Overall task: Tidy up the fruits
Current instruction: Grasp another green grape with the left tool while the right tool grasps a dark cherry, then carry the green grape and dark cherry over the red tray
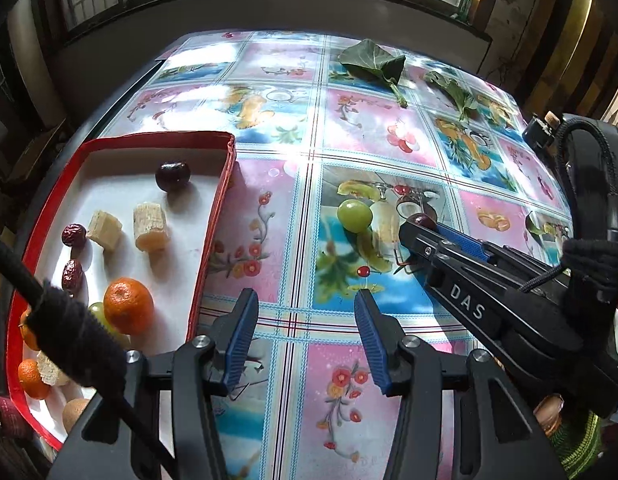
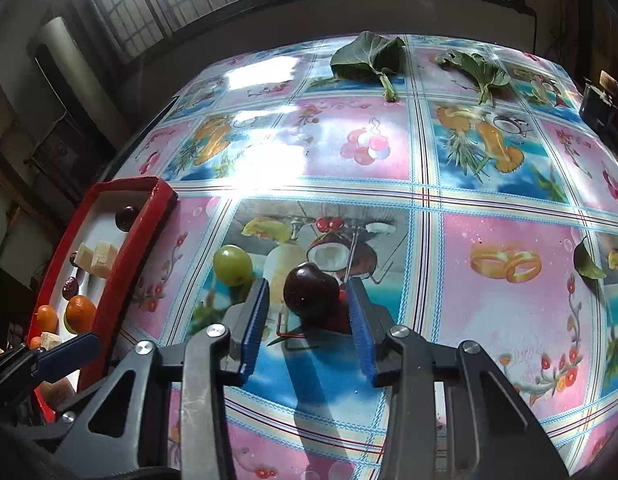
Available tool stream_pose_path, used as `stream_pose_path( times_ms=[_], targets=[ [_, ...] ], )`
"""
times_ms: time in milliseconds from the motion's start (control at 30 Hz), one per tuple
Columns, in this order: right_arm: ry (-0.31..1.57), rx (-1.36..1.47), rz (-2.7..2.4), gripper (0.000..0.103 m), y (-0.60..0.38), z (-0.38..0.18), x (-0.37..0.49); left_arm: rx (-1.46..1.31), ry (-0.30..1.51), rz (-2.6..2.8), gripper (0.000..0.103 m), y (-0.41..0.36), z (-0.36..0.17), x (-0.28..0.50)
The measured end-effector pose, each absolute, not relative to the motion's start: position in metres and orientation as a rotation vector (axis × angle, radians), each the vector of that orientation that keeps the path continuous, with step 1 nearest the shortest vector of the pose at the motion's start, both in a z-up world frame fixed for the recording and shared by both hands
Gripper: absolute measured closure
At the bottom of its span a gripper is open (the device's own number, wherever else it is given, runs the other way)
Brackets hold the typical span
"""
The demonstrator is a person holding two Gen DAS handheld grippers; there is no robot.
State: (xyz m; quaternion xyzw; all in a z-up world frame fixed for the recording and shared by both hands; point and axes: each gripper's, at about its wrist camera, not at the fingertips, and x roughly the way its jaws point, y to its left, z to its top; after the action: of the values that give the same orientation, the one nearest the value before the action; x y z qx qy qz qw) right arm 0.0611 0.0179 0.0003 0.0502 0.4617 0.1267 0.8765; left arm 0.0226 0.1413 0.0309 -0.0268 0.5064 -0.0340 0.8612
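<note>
The round dark-red cherry (image 2: pixel 311 294) lies on the glossy fruit-print tablecloth (image 2: pixel 509 320) between the spread fingers of the right gripper (image 2: pixel 307 320); its right side seems to touch the right pad, though contact is hard to judge. Being nearly round, it shows no clear long axis, and no stem is visible. A green grape (image 2: pixel 232 265) sits just left of it. The left gripper (image 1: pixel 305 340) hangs open and empty beside the red-rimmed white tray (image 1: pixel 213 216), whose near end is cut off.
</note>
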Motion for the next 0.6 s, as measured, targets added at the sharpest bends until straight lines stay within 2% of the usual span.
stream_pose_path(
  times_ms=[400,533,600],
  targets=[
    [0.851,0.312,0.261,0.075,-0.050,0.027,0.012,-0.008,1.114,-0.046,0.053,0.103,0.002,0.084],
    [0.843,0.354,0.256,0.075,-0.058,0.022,0.012,0.011,1.085,-0.034,0.078,0.098,0.006,0.082],
    [0.845,0.367,0.255,0.075,-0.059,0.020,0.014,0.008,1.082,-0.022,0.078,0.099,0.007,0.079]
  ],
)
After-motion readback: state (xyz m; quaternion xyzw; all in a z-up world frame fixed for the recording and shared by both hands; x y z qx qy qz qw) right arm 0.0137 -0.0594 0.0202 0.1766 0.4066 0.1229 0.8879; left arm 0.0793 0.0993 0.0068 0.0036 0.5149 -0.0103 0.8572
